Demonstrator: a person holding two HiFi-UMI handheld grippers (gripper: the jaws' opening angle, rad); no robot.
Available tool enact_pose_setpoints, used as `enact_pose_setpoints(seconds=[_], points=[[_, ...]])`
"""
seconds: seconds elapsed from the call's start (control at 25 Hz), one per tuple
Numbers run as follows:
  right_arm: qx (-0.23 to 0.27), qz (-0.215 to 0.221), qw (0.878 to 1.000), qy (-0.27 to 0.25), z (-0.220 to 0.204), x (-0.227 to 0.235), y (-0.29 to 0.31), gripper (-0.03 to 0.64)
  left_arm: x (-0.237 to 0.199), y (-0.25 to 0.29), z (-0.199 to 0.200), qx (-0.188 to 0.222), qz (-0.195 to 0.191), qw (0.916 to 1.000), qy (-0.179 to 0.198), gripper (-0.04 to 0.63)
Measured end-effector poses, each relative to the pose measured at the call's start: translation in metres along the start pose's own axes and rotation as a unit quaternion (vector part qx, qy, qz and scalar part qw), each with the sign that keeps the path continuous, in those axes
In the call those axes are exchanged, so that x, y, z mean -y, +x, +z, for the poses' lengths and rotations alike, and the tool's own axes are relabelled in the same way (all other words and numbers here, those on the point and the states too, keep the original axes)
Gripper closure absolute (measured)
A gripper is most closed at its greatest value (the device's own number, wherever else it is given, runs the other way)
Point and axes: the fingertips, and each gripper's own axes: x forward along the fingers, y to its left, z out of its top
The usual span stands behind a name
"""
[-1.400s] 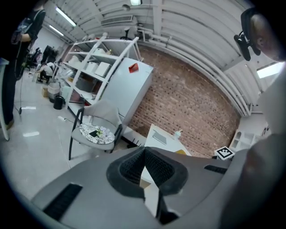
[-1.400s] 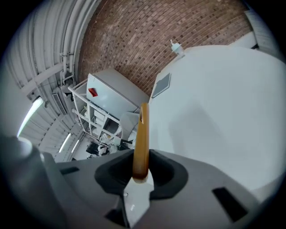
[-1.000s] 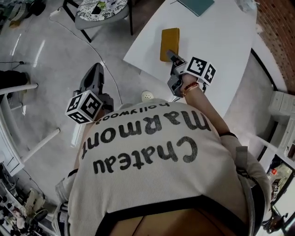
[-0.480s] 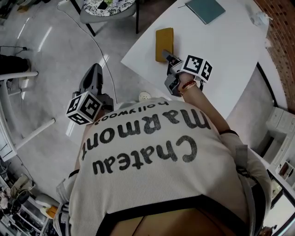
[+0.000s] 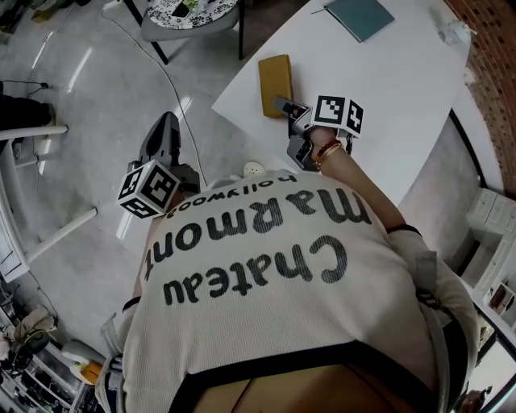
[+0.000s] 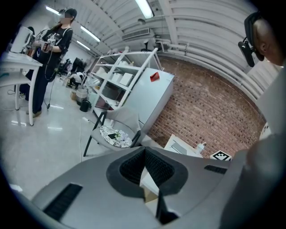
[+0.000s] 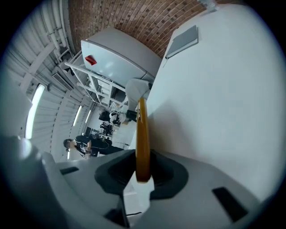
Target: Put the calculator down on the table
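The calculator (image 5: pixel 275 74) is a flat mustard-yellow slab held over the near left part of the white table (image 5: pixel 387 89). My right gripper (image 5: pixel 282 103) is shut on its near end. In the right gripper view the calculator (image 7: pixel 142 129) stands edge-on between the pads (image 7: pixel 161 172), with the tabletop (image 7: pixel 223 103) right beside it; whether it touches the surface I cannot tell. My left gripper (image 5: pixel 167 121) hangs over the floor left of the table, jaws shut with nothing in them. In the left gripper view, the left gripper (image 6: pixel 144 150) shows its pads meeting.
A teal notebook (image 5: pixel 360 16) lies at the table's far side. A chair with a patterned cushion (image 5: pixel 187 12) stands beyond the table's left corner. A cable and a small white round object (image 5: pixel 255 168) lie on the floor. A brick wall (image 5: pixel 492 48) runs along the right.
My right gripper has carried the calculator to the left, toward the table's near left edge, and sunk a little. The left gripper has stayed put.
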Motion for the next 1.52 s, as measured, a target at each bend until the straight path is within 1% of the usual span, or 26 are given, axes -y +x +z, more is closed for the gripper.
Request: enact_pose_setpoints(seconds=[0.08, 0.24, 0.36, 0.56, 0.68, 0.8, 1.12, 1.2, 1.32, 1.4, 1.52], points=[[-0.002, -0.014, 1.000, -0.013, -0.003, 0.002, -0.002, 0.523, 0.001, -0.002, -0.002, 0.001, -0.003, 1.0000, -0.002, 0.592], [0.016, -0.051, 0.997, -0.054, -0.003, 0.006, -0.009, 0.522, 0.000, -0.007, -0.008, 0.000, -0.007, 1.0000, -0.003, 0.592], [0.019, -0.090, 0.991, -0.095, -0.005, 0.012, -0.015, 0.514, -0.001, -0.011, -0.010, 0.001, -0.005, 1.0000, -0.003, 0.592], [0.015, -0.132, 0.983, -0.129, -0.009, 0.018, -0.023, 0.483, 0.005, -0.015, -0.007, 0.008, -0.010, 0.9999, -0.001, 0.592], [0.018, -0.152, 0.976, -0.152, -0.008, 0.020, -0.028, 0.472, 0.008, -0.019, -0.004, 0.012, -0.013, 0.9998, 0.004, 0.593], [0.020, -0.166, 0.971, -0.170, -0.010, 0.023, -0.033, 0.455, 0.006, -0.025, -0.007, 0.014, -0.006, 0.9999, 0.001, 0.592], [0.044, -0.193, 0.963, -0.185, -0.008, 0.030, -0.039, 0.416, 0.004, -0.041, -0.012, 0.020, -0.004, 0.9998, -0.005, 0.592], [0.053, -0.201, 0.960, -0.185, -0.008, 0.031, -0.040, 0.408, 0.003, -0.048, -0.008, 0.023, -0.003, 0.9997, -0.002, 0.592], [0.062, -0.217, 0.957, -0.183, -0.010, 0.036, -0.043, 0.377, -0.004, -0.060, 0.000, 0.030, 0.002, 0.9995, 0.001, 0.592], [0.072, -0.221, 0.956, -0.179, -0.010, 0.039, -0.045, 0.373, -0.009, -0.068, 0.009, 0.036, 0.003, 0.9993, 0.004, 0.593], [0.093, -0.226, 0.955, -0.171, -0.011, 0.039, -0.047, 0.367, -0.013, -0.077, 0.023, 0.041, -0.006, 0.9990, 0.016, 0.592]])
